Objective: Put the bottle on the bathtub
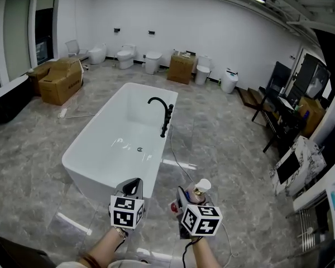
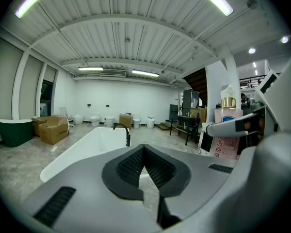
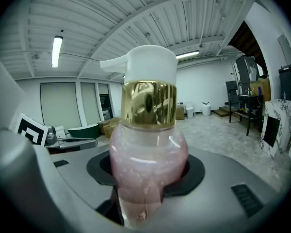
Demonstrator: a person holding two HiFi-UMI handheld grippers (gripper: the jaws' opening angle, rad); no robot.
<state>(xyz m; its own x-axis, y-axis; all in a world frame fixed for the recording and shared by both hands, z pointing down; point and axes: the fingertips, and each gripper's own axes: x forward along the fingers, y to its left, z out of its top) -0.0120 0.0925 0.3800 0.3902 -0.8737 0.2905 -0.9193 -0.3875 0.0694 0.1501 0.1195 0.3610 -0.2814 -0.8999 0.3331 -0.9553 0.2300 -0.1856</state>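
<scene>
text: none legible | bottle (image 2: 227, 145) label: print too small to read

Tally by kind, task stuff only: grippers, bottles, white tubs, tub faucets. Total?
Grippers: 2 (left gripper, right gripper)
Pump bottle: 1
White bathtub: 1
Black faucet: 1
Total: 5

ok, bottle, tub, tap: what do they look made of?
Bottle: clear pinkish body, glossy, probably plastic; gold collar mirror-shiny, metal or metallised; white pump looks plastic.
Tub: glossy white, light streaks reflect inside; acrylic or ceramic, can't tell.
Tap: matte black, likely coated metal.
</scene>
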